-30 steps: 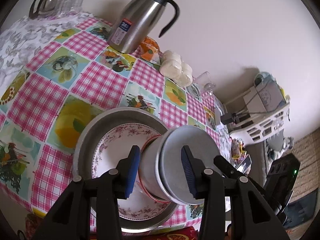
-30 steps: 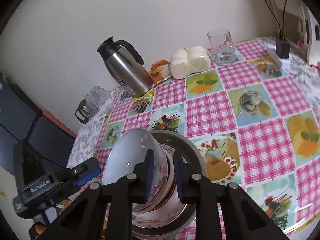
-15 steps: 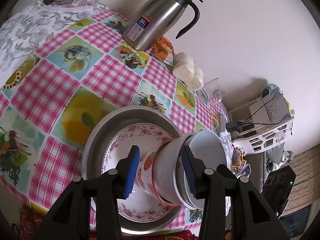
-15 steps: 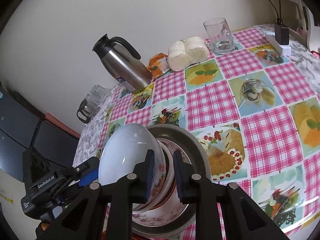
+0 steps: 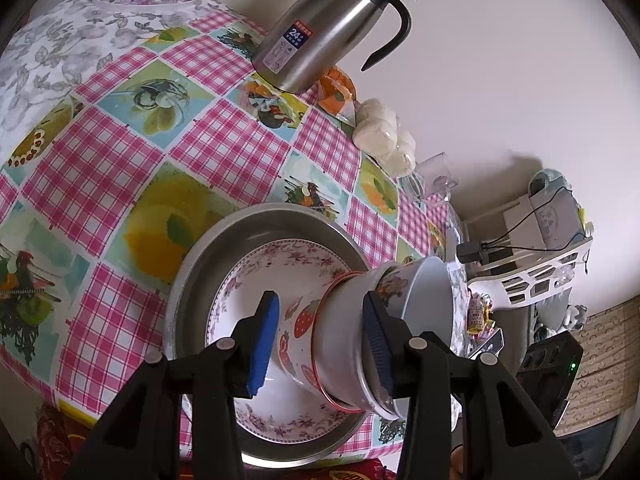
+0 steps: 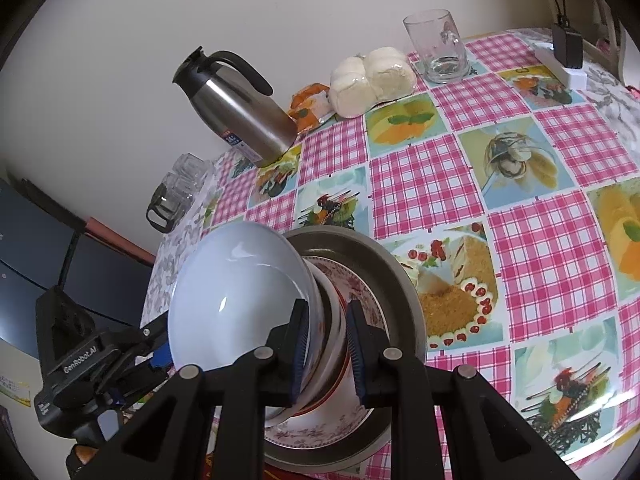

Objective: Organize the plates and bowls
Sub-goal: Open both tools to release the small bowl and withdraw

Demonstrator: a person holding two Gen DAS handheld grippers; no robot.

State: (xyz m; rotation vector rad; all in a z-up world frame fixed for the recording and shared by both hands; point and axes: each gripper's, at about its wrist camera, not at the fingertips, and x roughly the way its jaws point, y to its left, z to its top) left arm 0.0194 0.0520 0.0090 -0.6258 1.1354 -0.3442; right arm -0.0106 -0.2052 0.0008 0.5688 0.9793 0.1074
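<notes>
My right gripper (image 6: 326, 350) is clamped on the rim of the nested bowls (image 5: 360, 320), tipped on their side over the floral plate (image 5: 256, 276) in the metal basin (image 5: 200, 256) (near the table's front edge). My left gripper (image 5: 320, 342) brackets their bases; I cannot tell if its pads press. The thermos (image 5: 320, 36) stands behind the basin

Plain white wall (image 5: 500, 60) behind a table with pink checked tablecloth (image 6: 432, 184)
</notes>
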